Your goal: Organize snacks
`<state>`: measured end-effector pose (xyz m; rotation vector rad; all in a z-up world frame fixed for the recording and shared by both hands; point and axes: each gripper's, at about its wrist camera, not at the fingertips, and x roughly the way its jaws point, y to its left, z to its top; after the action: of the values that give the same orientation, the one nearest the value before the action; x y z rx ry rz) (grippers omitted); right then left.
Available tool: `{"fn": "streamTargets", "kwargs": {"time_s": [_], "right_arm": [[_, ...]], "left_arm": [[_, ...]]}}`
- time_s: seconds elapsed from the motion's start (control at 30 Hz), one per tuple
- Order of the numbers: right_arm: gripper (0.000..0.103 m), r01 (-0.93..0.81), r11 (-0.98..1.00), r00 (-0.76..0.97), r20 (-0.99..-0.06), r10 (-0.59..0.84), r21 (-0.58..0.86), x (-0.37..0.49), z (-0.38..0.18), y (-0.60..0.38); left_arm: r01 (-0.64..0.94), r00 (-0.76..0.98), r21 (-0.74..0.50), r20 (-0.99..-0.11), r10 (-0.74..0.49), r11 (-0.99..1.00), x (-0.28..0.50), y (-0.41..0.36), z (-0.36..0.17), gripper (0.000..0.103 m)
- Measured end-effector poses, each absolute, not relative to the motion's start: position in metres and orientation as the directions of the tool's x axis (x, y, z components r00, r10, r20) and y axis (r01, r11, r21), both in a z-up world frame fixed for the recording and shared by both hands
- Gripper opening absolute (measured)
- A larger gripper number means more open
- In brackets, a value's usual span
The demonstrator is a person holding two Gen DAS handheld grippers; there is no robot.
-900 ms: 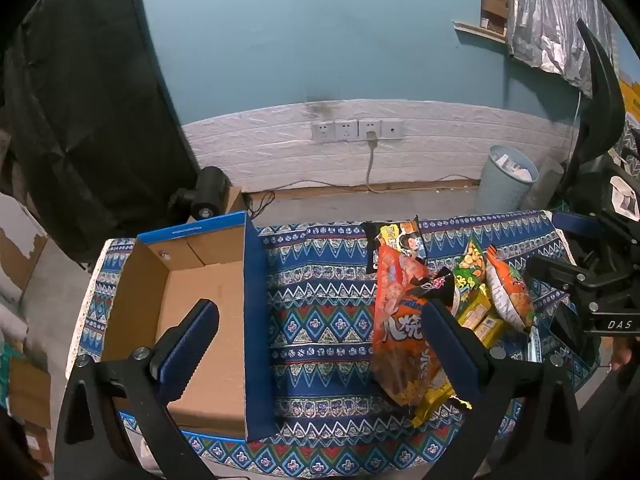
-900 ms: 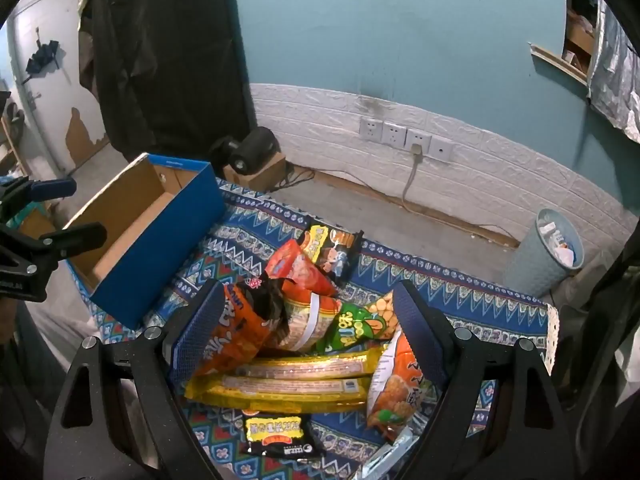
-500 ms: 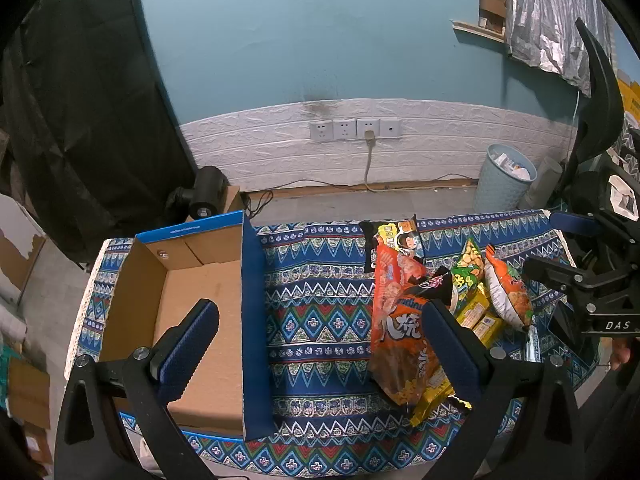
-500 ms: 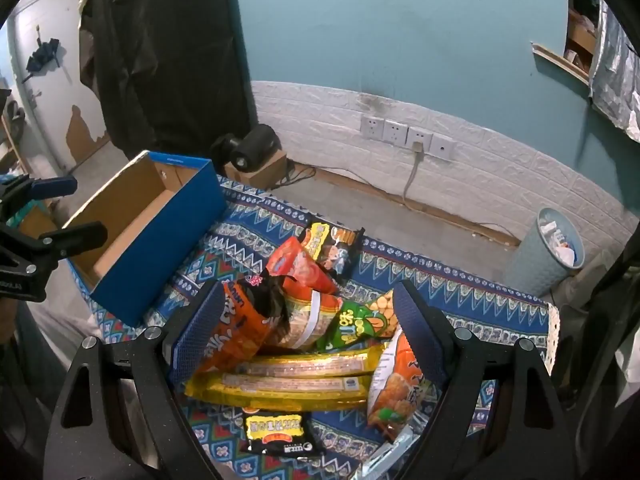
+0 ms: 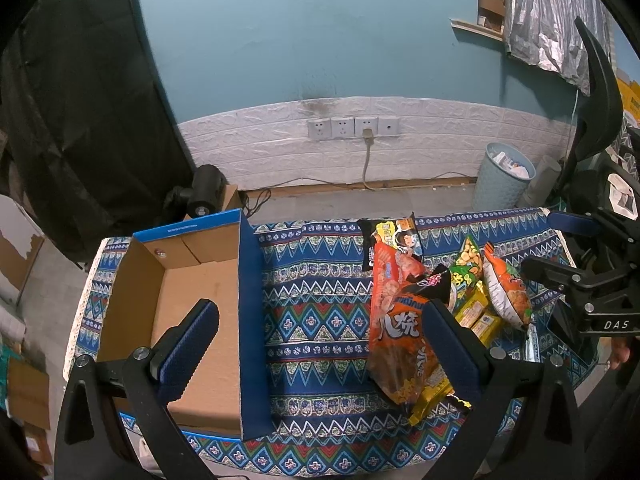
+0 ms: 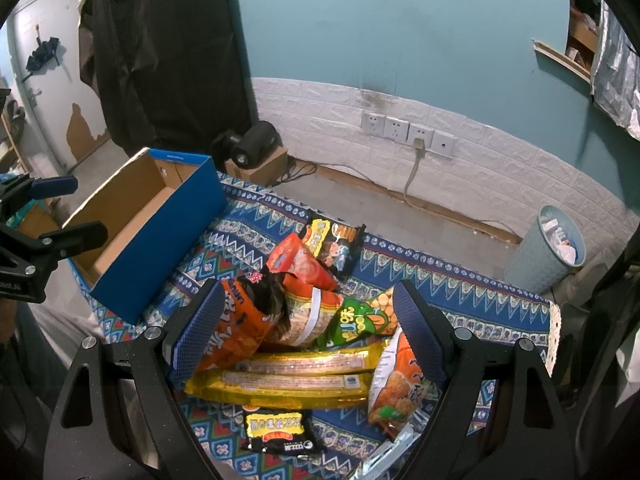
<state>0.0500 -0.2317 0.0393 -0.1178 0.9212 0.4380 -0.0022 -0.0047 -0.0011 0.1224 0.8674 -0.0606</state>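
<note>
The cardboard box (image 5: pixel 188 292) was brown inside and royal blue outside, with a blue rim. The cloth (image 5: pixel 316 304) over the counter carried blue bands of zigzags, triangles and diamonds in white, green, red and yellow. At the lower centre of the right wrist view, the long wafer packs (image 6: pixel 288 380) were golden yellow. The big chip bag (image 5: pixel 400 332) was orange with white characters, the pea snack bag (image 6: pixel 356 320) green. A black packet (image 6: pixel 334 240) bore yellow lettering. Each tool, left (image 5: pixel 320 344) and right (image 6: pixel 308 328), had black arms and blue dimpled pads. The wall (image 5: pixel 320 40) was teal above white embossed brick; the waste bin (image 5: pixel 502 178) was pale blue.
</note>
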Motion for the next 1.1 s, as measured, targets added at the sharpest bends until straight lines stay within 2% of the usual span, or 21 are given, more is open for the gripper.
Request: {"fn": "streamTargets", "kwargs": {"time_s": [0.67,0.97,1.1], "right_arm": [[0.084,-0.413,0.907,0.521,-0.794,0.313,0.087,0.0509,0.0389,-0.2325],[0.084,-0.411,0.907,0.518,-0.796,0.312,0.089,0.0506,0.0365,-0.2355],[0.084,-0.405,0.91,0.512,-0.803,0.307,0.089,0.0527,0.0331,-0.2385]], "left_arm": [[0.118,0.65,0.101,-0.76,0.0,0.988,-0.0022,-0.0074,-0.0047,0.102],[0.116,0.695,0.093,-0.719,-0.014,0.989,-0.0036,-0.0099,-0.0056,0.102],[0.126,0.676,0.098,-0.737,-0.013,0.987,-0.0015,-0.0132,-0.0082,0.102]]}}
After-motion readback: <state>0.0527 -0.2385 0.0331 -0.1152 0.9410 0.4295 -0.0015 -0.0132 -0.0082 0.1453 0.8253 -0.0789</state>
